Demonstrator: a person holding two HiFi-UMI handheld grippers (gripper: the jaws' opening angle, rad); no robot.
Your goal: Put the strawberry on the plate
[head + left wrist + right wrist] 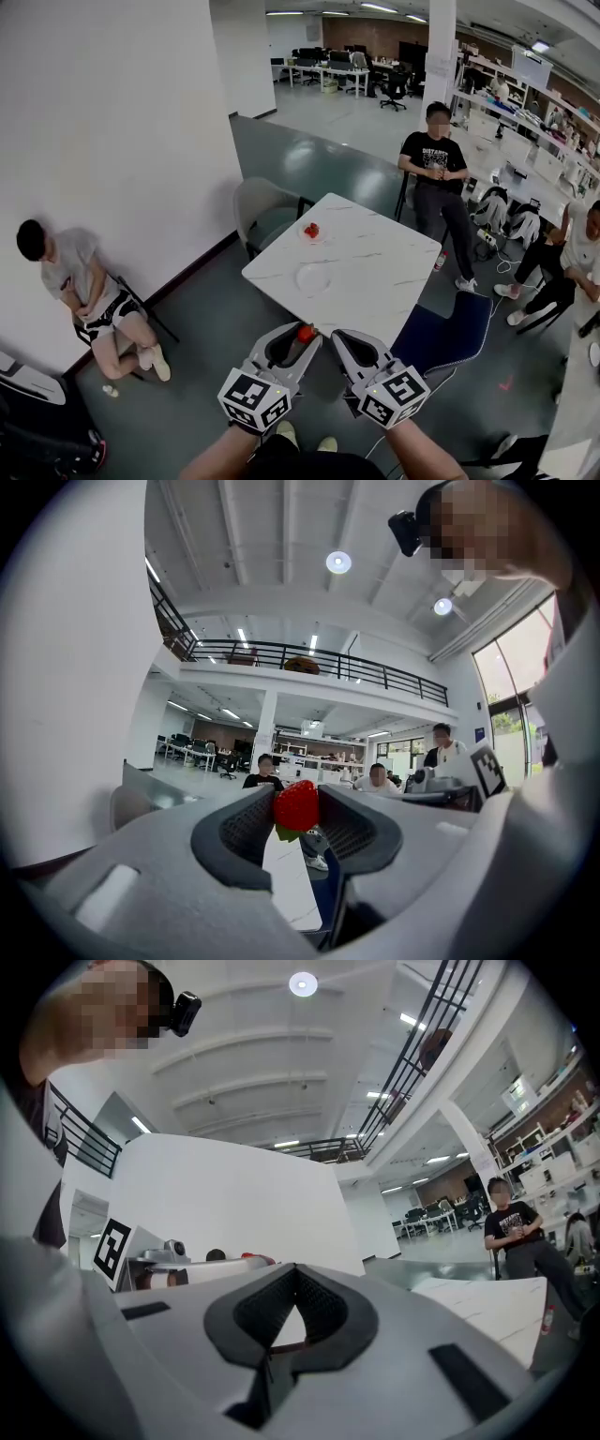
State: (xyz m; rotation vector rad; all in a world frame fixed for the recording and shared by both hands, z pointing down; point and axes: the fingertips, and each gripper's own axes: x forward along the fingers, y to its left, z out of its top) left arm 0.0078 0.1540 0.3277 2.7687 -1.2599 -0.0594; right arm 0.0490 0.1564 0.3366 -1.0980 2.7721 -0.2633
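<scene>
A red strawberry (pixel 306 333) is pinched at the tips of my left gripper (pixel 308 337), held in the air short of the near edge of the white marble table (pixel 375 281). In the left gripper view the strawberry (pixel 296 805) sits between the two dark pads, leaf end down. A clear glass plate (pixel 312 277) lies near the table's middle. Farther back, a small glass dish holds another red fruit (pixel 311 230). My right gripper (pixel 339 338) hangs just right of the left one, shut with nothing in it, and its pads (pixel 319 1302) meet at the tips.
A grey chair (pixel 267 216) stands at the table's far left and a blue chair (pixel 450 333) at its near right. One person (pixel 89 291) sits against the left wall, another (pixel 436 159) sits behind the table, and more sit at the right edge.
</scene>
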